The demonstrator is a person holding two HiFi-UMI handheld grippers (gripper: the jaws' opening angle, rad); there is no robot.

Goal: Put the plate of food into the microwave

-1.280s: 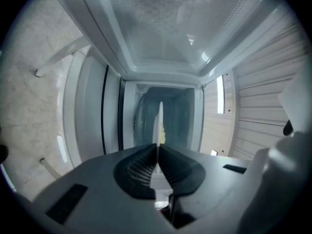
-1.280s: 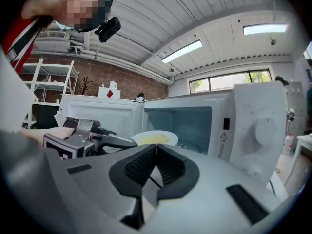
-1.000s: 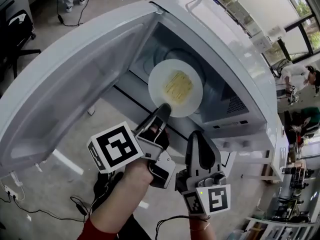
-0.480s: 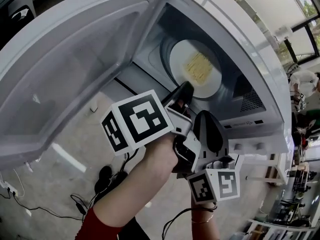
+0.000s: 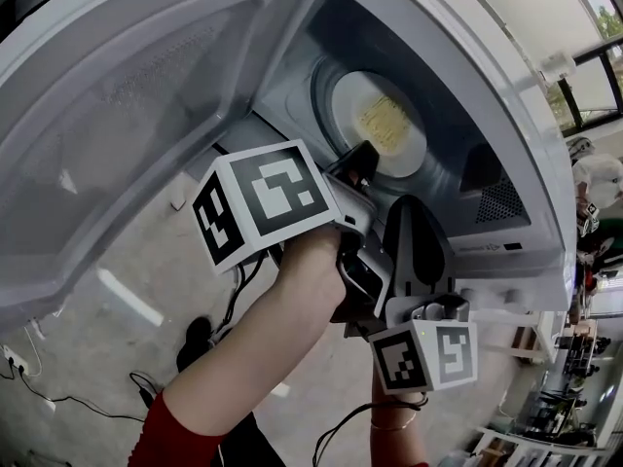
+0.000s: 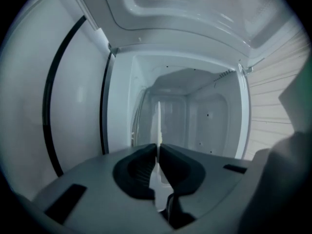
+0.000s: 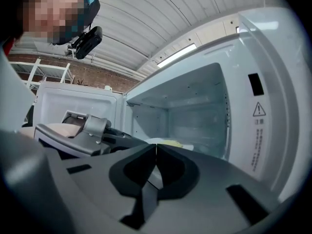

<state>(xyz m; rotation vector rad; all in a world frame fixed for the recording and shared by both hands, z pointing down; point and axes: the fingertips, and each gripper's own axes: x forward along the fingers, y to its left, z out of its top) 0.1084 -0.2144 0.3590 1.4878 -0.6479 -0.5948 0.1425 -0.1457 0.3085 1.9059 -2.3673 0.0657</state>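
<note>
The left gripper (image 5: 358, 161) is clamped on the near rim of the plate (image 5: 380, 125). Its own view shows the rim edge-on, a thin white line pinched between the two dark pads. The plate is already inside the microwave (image 5: 492, 76), lying flat over the round glass tray (image 5: 443, 168), with a flat patch of yellow food (image 5: 383, 122) in the middle. From where I stand I can't tell whether it has settled onto the tray or is just above it.

The right gripper (image 5: 413, 212) hangs just outside the opening, below and beside the left one. Its jaws are together and hold nothing. The door (image 5: 117, 115) stands wide open to the left.

The plate looks like a stiff, smooth white dinner plate, probably ceramic. I'd guess it is fairly heavy for a grip on one edge and quick to tip or slide out of the pads. It would likely chip if it knocked against the walls. The rim is the only sensible place to hold it, well clear of the food. I'd keep it level and let go only once the tray is carrying it.
</note>
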